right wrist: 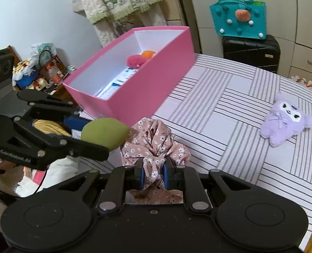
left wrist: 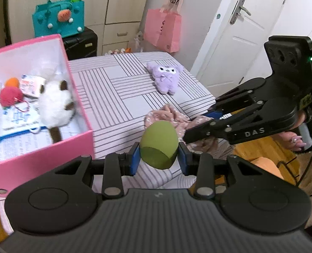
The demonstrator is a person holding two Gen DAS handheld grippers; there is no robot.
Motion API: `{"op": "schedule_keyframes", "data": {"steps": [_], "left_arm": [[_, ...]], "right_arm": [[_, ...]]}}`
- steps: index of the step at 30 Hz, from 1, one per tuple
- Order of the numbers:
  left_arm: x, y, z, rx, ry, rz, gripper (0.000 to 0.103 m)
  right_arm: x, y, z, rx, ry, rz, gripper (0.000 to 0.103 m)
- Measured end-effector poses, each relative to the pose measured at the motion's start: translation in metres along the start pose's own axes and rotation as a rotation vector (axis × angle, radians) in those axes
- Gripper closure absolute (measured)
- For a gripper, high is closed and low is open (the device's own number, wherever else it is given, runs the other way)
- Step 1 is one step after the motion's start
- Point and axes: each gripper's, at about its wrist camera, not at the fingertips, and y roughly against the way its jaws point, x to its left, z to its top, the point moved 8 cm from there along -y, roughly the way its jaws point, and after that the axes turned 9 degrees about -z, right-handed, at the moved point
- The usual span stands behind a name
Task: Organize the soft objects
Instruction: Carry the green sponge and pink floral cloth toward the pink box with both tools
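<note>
We are mid-carry, our left tongs [left wrist: 159, 158] clamped on the green egg-shaped sponge [left wrist: 159, 145] and our right tongs [right wrist: 153, 176] pinching the floral scrunchie [right wrist: 153, 141] above the bed [right wrist: 240, 105], so next we judge both must swing over the pink box [right wrist: 147, 84] and let go

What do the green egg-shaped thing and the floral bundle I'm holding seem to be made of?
Green egg: probably soft foam sponge, with a matte, poreless-looking skin and no shine; the left gripper is shut on it. Floral bundle: thin woven fabric, pink with small white flowers, gathered into crumpled folds like a scrunchie, pinched in the right gripper.
</note>
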Motion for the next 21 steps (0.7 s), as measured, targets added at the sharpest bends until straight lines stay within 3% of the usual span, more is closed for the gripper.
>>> {"op": "schedule_keyframes", "data": {"steps": [7, 13, 21], "left_arm": [[0.002, 0.031, 0.005, -0.04, -0.037, 0.034, 0.067], [0.008, 0.063, 0.009, -0.15, -0.011, 0.021, 0.067], [0.024, 0.092, 0.019, -0.229, -0.023, 0.1, 0.067]], "right_arm": [[0.022, 0.013, 0.016, -0.046, 0.045, 0.021, 0.084], [0.041, 0.017, 0.036, -0.116, 0.067, 0.076, 0.084], [0.069, 0.016, 0.071, -0.191, 0.16, 0.095, 0.084]]}}
